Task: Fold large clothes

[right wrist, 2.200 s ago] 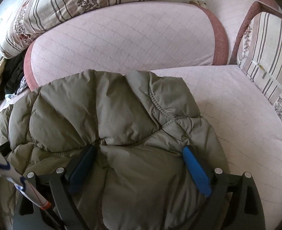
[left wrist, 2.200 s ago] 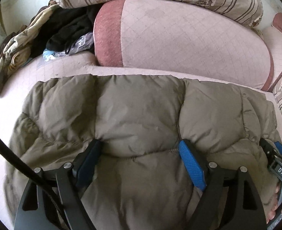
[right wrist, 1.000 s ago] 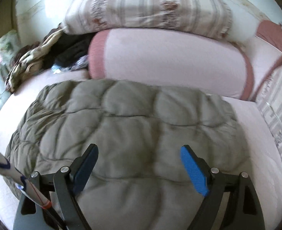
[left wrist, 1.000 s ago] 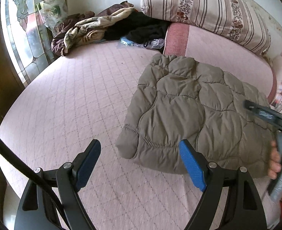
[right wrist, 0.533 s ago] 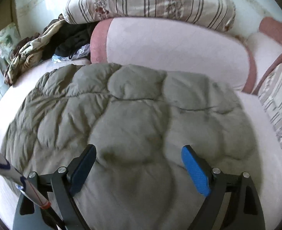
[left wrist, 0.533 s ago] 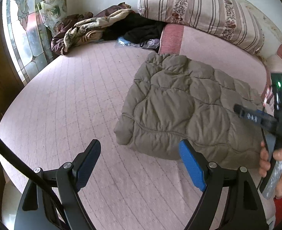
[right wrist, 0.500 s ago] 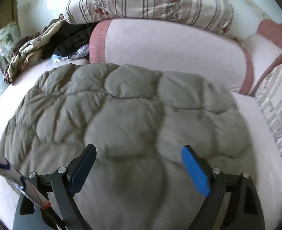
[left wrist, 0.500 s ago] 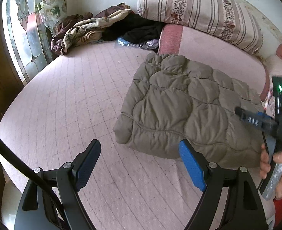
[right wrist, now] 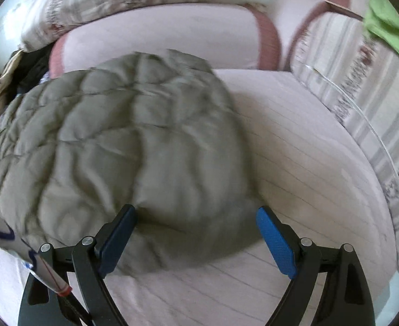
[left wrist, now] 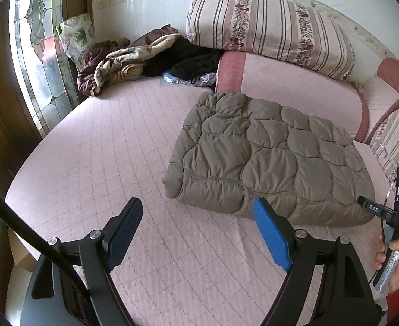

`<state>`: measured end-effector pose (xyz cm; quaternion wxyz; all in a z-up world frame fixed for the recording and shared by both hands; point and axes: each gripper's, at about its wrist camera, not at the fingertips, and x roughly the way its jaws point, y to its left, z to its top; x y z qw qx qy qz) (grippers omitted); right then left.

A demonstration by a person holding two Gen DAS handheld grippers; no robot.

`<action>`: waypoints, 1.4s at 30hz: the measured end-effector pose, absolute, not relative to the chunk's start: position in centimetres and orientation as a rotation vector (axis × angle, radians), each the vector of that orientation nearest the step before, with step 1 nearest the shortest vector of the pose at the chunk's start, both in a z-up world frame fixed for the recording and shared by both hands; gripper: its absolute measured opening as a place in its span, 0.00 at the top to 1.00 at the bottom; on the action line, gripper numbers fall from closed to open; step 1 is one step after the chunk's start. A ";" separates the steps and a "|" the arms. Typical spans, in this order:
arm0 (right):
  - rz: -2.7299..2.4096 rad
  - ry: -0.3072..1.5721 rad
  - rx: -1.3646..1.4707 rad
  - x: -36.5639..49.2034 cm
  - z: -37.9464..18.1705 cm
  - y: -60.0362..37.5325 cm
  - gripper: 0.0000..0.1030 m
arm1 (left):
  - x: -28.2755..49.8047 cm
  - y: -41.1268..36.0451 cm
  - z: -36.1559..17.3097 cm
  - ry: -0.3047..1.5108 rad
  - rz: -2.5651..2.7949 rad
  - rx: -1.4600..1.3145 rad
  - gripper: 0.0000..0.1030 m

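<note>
An olive-green quilted puffer jacket [left wrist: 270,154] lies folded into a thick rectangle on the pink quilted bed [left wrist: 104,149]. My left gripper [left wrist: 196,225] is open and empty, held above the bed just in front of the jacket's near left edge. My right gripper [right wrist: 196,231] is open and empty over the jacket's near right end [right wrist: 123,149]; its body shows at the right edge of the left wrist view [left wrist: 389,212]. The right wrist view is blurred by motion.
A striped floral bolster [left wrist: 267,27] and pink cushion [left wrist: 289,81] line the back. A heap of dark and beige clothes [left wrist: 145,57] lies at the back left beside a stained-glass window [left wrist: 39,54]. A striped cushion [right wrist: 362,95] and green cloth [right wrist: 389,27] sit right.
Both grippers have pulled back from the jacket, which now lies folded and untouched. The right gripper has swung toward the jacket's right end.
</note>
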<state>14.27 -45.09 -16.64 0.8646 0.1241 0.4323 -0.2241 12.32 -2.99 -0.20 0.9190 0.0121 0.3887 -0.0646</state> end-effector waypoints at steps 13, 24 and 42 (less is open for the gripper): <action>-0.504 0.864 0.329 9.9 -15.1 -48.6 0.10 | 12.1 -4.1 -0.7 0.806 -0.109 0.085 0.19; -0.487 0.852 0.381 12.6 -14.7 -51.1 0.10 | 17.9 -3.4 -3.7 0.879 -0.049 0.104 0.19; -0.263 0.927 0.739 18.6 -19.7 -58.3 0.03 | 37.7 0.3 -14.2 1.288 -0.458 -0.492 0.16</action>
